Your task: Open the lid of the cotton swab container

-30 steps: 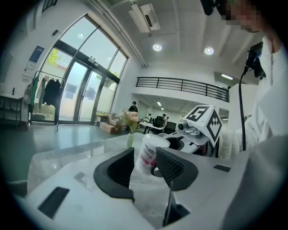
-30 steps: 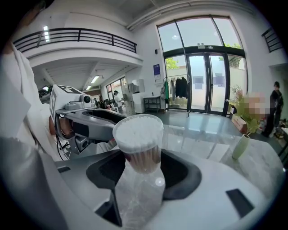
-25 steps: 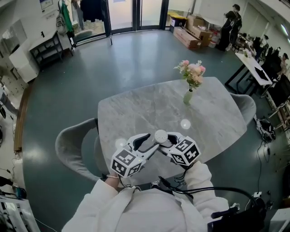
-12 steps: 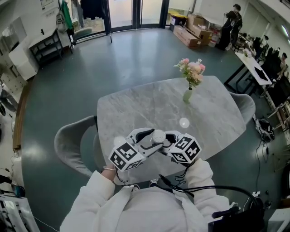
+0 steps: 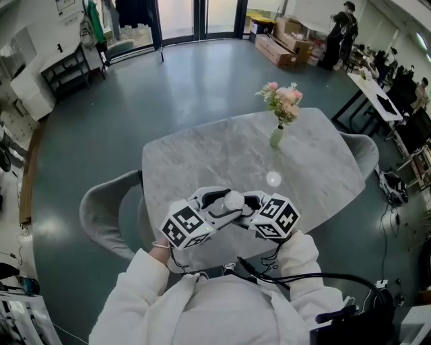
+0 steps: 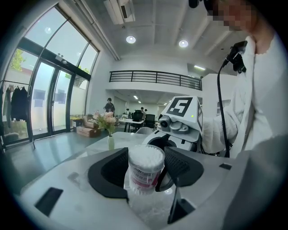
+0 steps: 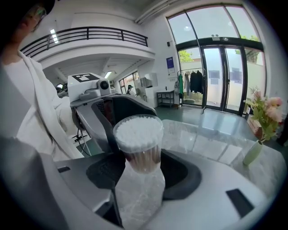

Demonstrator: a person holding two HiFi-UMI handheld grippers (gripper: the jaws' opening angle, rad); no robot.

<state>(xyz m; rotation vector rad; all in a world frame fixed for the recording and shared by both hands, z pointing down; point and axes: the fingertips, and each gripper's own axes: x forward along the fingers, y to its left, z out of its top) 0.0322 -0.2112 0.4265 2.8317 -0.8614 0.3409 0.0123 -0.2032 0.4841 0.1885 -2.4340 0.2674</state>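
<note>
A person in a white top sits at the near edge of a pale marble table [image 5: 202, 158]. One grey chair [image 5: 101, 215] stands at its left side and another chair [image 5: 363, 151] at the far right corner. Toward the far side stands a small vase [image 5: 277, 137] of pink flowers [image 5: 283, 100], well apart from the work. Between the vase and the grippers is a bright round spot [image 5: 273, 178] on the marble. I can't tell whether it is a glint or an object. Past the table the floor runs to glass doors [image 5: 202, 17], cardboard boxes [image 5: 283, 44] and people [image 5: 340, 30] by desks at the right. A black cable [image 5: 303, 277] loops across the person's lap.

The container [image 5: 234, 200] is up off the table over its near edge, caught between the two grippers, which meet nose to nose. What crowds it is the grippers themselves — each one's jaws sit right behind it in the other's view.

The left gripper [image 6: 146, 168] has its jaws spread as wide as they go. The container stands between them with its pink label facing this gripper, and the ribbed pads [image 6: 112, 173] lie just beside its sides rather than biting in.

The right gripper [image 7: 139, 175] is closed on the clear body and carries it — its pads [image 7: 180, 173] hug both sides. White cotton tips pack the top under a clear rim. I can't tell whether the lid is fully seated.
</note>
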